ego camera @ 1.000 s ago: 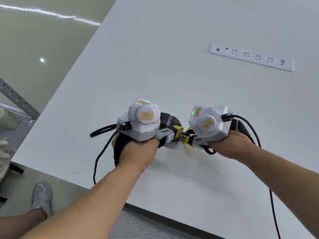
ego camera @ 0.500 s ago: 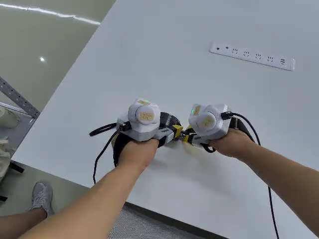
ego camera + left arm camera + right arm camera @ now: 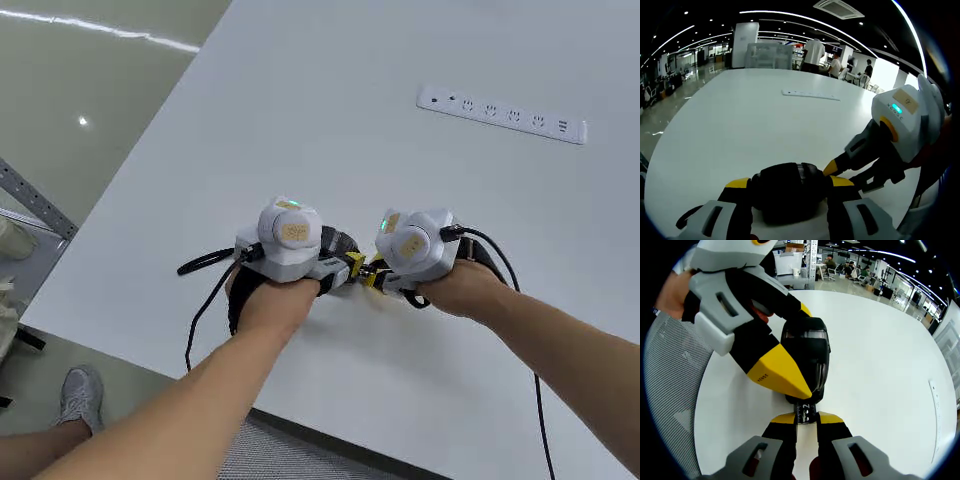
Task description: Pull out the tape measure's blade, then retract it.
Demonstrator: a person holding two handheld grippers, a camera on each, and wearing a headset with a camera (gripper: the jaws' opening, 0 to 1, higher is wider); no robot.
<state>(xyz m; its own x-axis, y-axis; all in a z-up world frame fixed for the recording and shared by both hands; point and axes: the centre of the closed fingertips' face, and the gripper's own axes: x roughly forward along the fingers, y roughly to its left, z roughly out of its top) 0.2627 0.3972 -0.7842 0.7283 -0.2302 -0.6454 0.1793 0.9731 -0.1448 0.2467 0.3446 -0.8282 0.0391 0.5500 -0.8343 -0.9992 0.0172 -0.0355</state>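
The left tongs (image 3: 790,184) are clamping the tape measure (image 3: 807,357) near the table's (image 3: 330,130) front edge while the right tongs (image 3: 805,420) are pinching the barely drawn blade (image 3: 805,414), so the pull is probably starting and is calling for a straight, level draw with the case steady.

The left gripper (image 3: 790,182) and right gripper (image 3: 806,417) share white rounded housings (image 3: 290,238) with tan stickers and green lights, and black fingers (image 3: 737,183) tipped yellow. Black cables (image 3: 200,300) trail from both. The person wears a grey shoe (image 3: 82,395).

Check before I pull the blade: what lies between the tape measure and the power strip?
Bare table lies between tape measure and power strip, in the left gripper view.
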